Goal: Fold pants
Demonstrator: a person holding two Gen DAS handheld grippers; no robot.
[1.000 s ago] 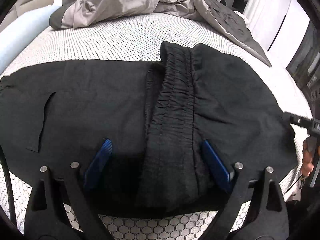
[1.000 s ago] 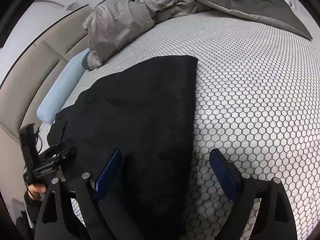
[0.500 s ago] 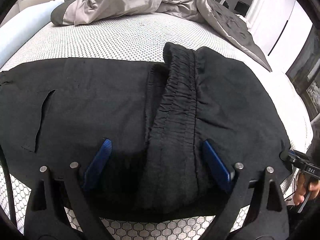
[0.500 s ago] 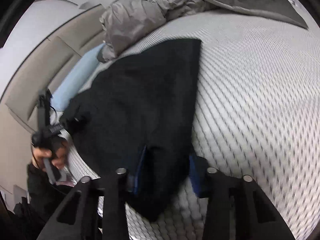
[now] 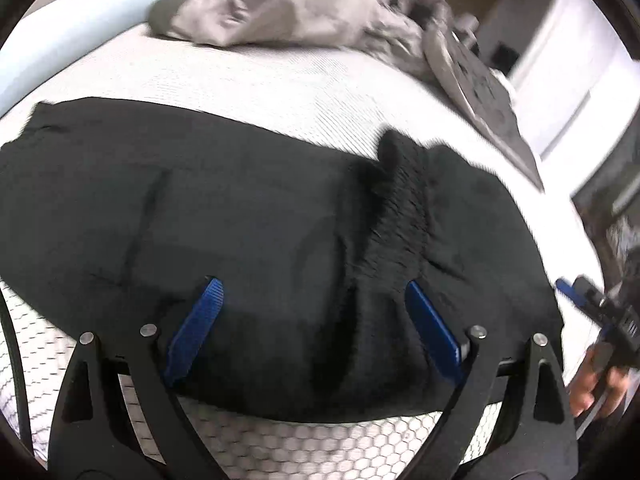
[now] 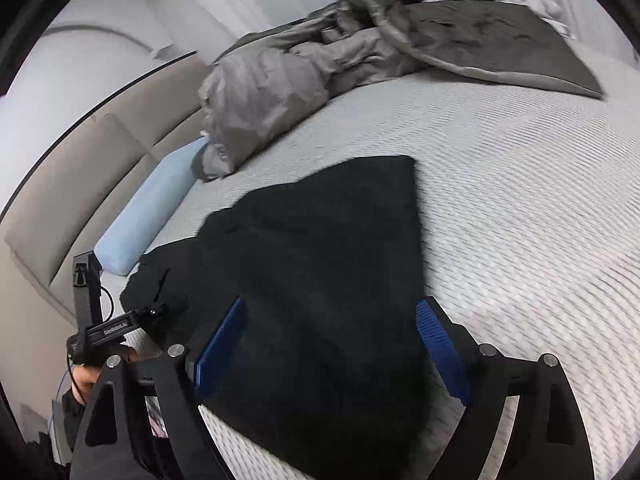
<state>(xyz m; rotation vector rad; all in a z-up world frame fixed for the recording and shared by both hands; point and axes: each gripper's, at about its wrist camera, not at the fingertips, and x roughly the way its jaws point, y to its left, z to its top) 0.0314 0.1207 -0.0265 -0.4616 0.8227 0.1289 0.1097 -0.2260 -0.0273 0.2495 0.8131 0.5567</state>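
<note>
Black pants [image 5: 260, 240] are spread flat on the honeycomb-pattern mattress [image 6: 540, 220], w/ the elastic waistband [image 5: 404, 216] lying as a ridge across the fabric where a section is folded over. Half a sec earlier the right gripper [image 6: 332, 348] was pinched nearly together on the near edge of the cloth; now its jaws are opening, blue pads wide apart, and the fabric is let go. Cloth is seen lying slack between and below the pads, not pressed by either. So one fold/adjustment appears to be finished and released, judged from the flat lie of that end.

Left gripper [image 5: 316, 320] is held w/ jaws apart over the waistband area, same as a sec ago; nothing clamped, cloth only underneath. Its view has been shifted, so more of the left part of the pants is shown.

Grey duvet [image 6: 280, 80] and light blue pillow [image 6: 152, 216] are left well apart from the pants. Next fold probably to be started w/ fresh grips on both ends; pants not yet compact.
</note>
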